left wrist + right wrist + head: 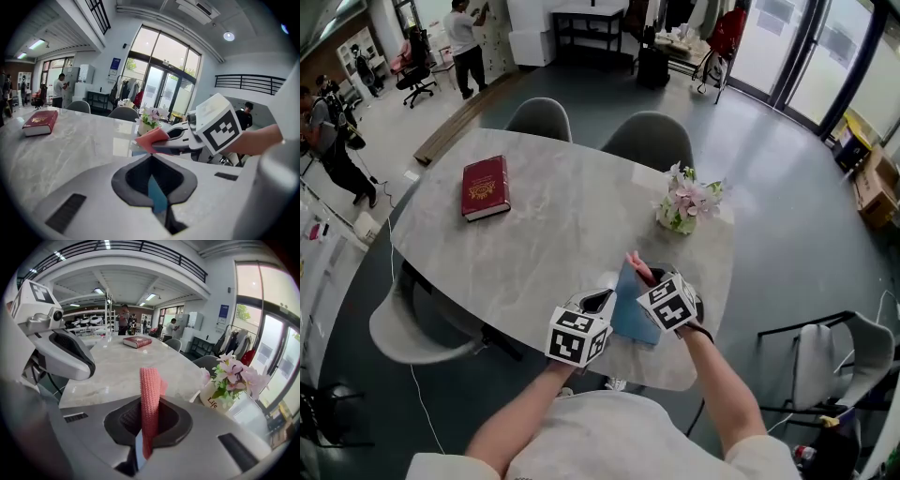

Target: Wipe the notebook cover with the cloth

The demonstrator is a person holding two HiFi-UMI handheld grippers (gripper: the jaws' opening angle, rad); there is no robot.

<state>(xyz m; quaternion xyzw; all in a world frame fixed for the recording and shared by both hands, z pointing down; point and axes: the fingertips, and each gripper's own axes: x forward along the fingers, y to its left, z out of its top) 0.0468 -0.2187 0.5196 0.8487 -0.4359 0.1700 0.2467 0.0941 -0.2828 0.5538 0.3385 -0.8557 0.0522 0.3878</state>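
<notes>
A blue notebook (630,309) is lifted a little above the near edge of the table, between my two grippers. My left gripper (602,303) is shut on its left edge; in the left gripper view a blue strip of notebook (157,196) shows pinched between the jaws. My right gripper (648,278) is shut on a pink knitted cloth (150,394), which sticks up from its jaws. In the head view the cloth (637,266) lies over the notebook's far right corner. In the left gripper view the cloth (151,139) and right gripper (165,146) sit just ahead.
A red hardcover book (485,187) lies at the far left of the grey marble table (553,234). A small vase of pink flowers (684,207) stands just beyond my right gripper. Grey chairs (649,139) ring the table; people stand far off.
</notes>
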